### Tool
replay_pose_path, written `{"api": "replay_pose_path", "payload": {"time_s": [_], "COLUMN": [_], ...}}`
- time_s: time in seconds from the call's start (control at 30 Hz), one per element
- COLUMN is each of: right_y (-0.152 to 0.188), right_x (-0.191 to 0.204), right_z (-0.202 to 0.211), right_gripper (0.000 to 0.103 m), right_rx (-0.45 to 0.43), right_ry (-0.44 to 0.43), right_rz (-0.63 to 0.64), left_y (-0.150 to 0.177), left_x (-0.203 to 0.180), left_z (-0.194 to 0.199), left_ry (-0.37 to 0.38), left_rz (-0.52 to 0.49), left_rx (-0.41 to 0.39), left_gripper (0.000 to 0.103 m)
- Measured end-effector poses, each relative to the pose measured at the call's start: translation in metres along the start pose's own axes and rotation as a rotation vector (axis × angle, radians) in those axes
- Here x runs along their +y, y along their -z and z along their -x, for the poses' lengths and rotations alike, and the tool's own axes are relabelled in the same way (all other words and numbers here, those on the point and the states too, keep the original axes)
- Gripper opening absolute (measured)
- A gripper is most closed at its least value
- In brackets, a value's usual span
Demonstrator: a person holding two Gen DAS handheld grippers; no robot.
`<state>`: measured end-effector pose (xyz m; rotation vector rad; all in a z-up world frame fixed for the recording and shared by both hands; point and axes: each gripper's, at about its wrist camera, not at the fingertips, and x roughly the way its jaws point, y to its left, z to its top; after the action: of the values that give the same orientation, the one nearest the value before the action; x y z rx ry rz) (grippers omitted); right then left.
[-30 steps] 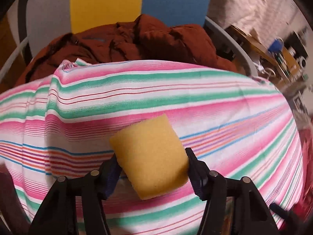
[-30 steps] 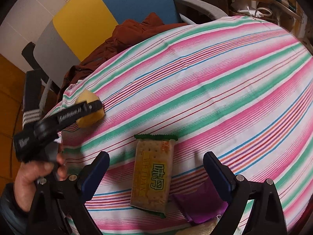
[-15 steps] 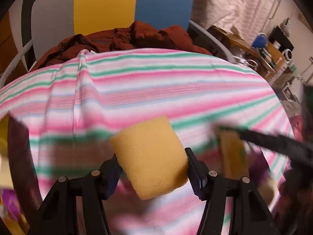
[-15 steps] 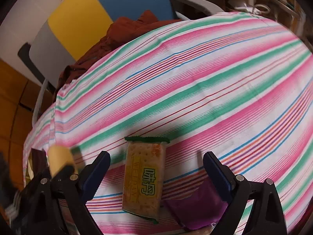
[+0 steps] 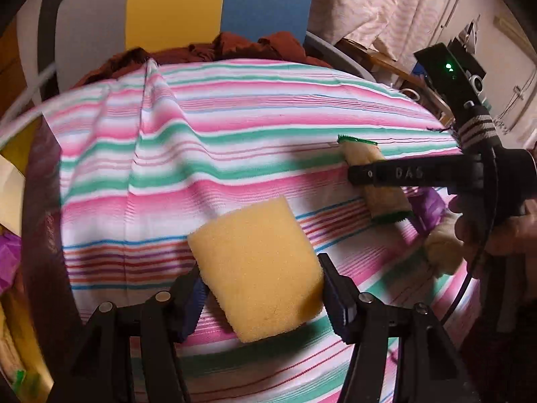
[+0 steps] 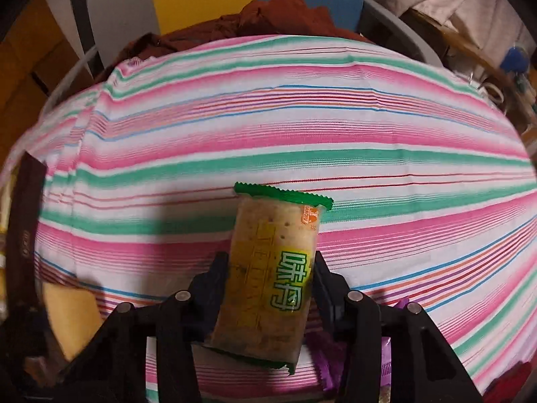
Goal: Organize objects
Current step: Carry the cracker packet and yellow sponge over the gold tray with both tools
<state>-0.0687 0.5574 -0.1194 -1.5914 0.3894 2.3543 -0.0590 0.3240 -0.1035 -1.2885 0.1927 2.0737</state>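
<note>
left claw (image 5: 260, 278): still clamped on the yellow sponge (image 5: 256, 273), held just above the striped tabletop (image 5: 235, 127)
right claw (image 6: 270, 278): was wide apart a second ago, now pinched onto the cracker pack (image 6: 270, 278), which touches the cloth at its near end
label: green Chinese characters on a yellow patch, rest too blurry
purple wrapper (image 6: 324, 352): under the pack's near end
</note>
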Motion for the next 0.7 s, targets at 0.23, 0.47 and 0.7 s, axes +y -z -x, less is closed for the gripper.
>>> {"api": "replay_pose_path", "payload": {"time_s": [0.23, 0.47, 0.7], "right_y": [-0.001, 0.005, 0.007], "right_x": [0.013, 0.022, 0.034], "right_z": [0.005, 0.002, -0.002], "right_gripper": [0.048, 0.051, 0.052], "right_rx": [-0.010, 0.009, 0.007], "right_ry": [-0.135, -0.125, -0.099], "right_rz": [0.073, 0.095, 0.129], "left_y": [0.000, 0.006, 0.009], "left_x": [0.000, -0.006, -0.006], "left_z": [-0.005, -0.007, -0.009], "left_ry": [0.015, -0.012, -0.009], "left_rz": [-0.001, -0.050, -0.063], "left_rx": [-0.002, -0.022, -0.039], "left_gripper": [0.067, 0.068, 0.068]}}
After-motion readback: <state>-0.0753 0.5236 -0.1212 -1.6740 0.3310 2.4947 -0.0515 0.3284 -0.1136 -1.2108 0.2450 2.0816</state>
